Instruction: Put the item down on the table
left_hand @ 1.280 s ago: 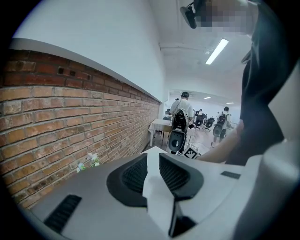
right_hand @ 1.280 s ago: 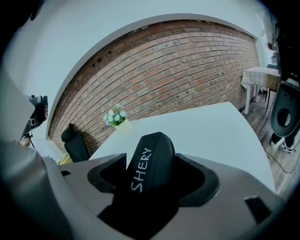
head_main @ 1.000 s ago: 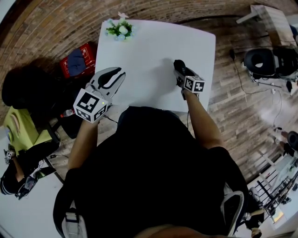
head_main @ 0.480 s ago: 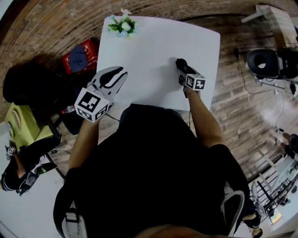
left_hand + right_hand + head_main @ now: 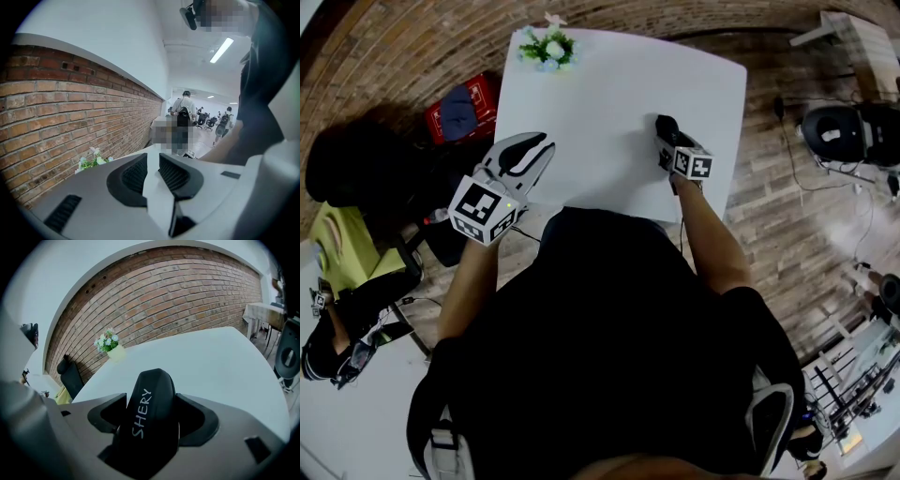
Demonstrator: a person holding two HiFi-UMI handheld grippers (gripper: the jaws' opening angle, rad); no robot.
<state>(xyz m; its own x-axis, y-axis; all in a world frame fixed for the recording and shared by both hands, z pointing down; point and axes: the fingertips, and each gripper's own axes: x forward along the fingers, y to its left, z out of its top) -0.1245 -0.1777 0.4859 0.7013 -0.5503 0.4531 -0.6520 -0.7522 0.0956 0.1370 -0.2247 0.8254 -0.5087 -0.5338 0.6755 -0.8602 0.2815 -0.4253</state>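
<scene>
Item, a black rounded piece lettered SHERY in white, sits clamped between the jaws of the right tool. Its blunt end sticks out past the jaw tips and slants down toward the desk. Whether it touches the surface cannot be told. A brick wall rises well ahead of that tool, behind the desk's far edge. The white desk spreads beneath and ahead of the right tool, which hangs over the desk's right part, near the edge closest to the person. The person's black-clad torso fills the space behind both tools. The left tool is held well apart to the right tool's left, by the desk's left edge. Its jaws stand a narrow slit apart with nothing gripped, and only a pale wedge shows through the gap. A red box lies on the floor ahead of the left tool and to its left, beside the desk. A small pot of white flowers stands at the desk's far left corner, well ahead of the left tool and ahead-left of the right one.
</scene>
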